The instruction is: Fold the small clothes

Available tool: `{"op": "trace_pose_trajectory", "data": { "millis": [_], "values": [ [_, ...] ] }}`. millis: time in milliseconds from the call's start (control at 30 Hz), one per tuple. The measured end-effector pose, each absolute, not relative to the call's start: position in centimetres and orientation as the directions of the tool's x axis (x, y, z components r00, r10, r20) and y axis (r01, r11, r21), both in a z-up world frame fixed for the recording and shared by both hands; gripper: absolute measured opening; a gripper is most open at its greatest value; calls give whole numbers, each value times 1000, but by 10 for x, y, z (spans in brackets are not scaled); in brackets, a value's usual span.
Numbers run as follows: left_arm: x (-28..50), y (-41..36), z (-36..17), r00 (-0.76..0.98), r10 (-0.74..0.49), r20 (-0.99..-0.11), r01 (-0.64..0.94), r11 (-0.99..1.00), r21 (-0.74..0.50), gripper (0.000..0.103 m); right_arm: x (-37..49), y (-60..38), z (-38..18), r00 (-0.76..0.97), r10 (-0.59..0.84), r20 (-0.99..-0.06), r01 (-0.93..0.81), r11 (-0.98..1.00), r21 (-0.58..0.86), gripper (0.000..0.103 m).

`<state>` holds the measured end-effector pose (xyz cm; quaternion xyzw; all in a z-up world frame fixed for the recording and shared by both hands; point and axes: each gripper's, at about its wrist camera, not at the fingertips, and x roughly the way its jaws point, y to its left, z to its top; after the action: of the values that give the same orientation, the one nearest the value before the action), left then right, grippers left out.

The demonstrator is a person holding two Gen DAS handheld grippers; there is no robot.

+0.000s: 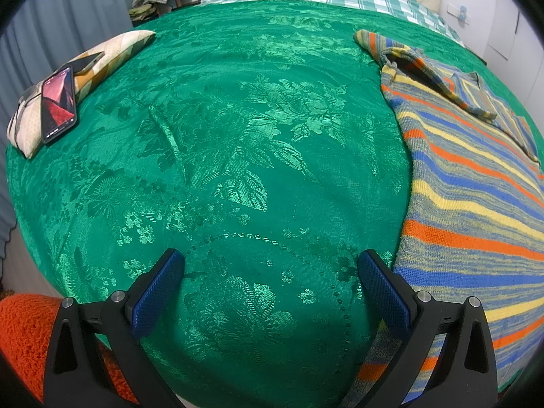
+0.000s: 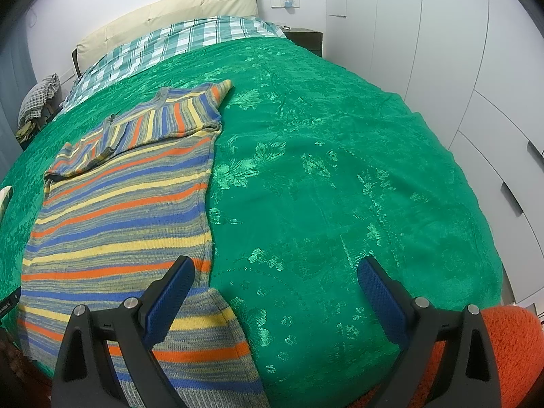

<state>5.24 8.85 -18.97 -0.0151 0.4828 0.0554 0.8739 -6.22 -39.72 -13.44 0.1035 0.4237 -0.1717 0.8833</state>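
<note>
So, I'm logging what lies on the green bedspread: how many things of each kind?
Striped knitted sweater: 1
Smartphones, one lit, one dark: 2
Cream patterned cushion: 1
Total: 4

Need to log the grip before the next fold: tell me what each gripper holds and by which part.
Nothing is held. The left gripper and right gripper both stand open above the bedspread, beside the striped sweater.
</note>
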Motion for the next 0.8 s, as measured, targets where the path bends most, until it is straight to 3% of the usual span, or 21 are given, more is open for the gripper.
{"op": "trace_pose_trajectory", "data": {
  "millis": [800],
  "values": [
    [52,88,-190,528,83,-845,-112,993,28,103,-64,-397,-135,580,-220,-784,400,916,38,96]
  ]
}}
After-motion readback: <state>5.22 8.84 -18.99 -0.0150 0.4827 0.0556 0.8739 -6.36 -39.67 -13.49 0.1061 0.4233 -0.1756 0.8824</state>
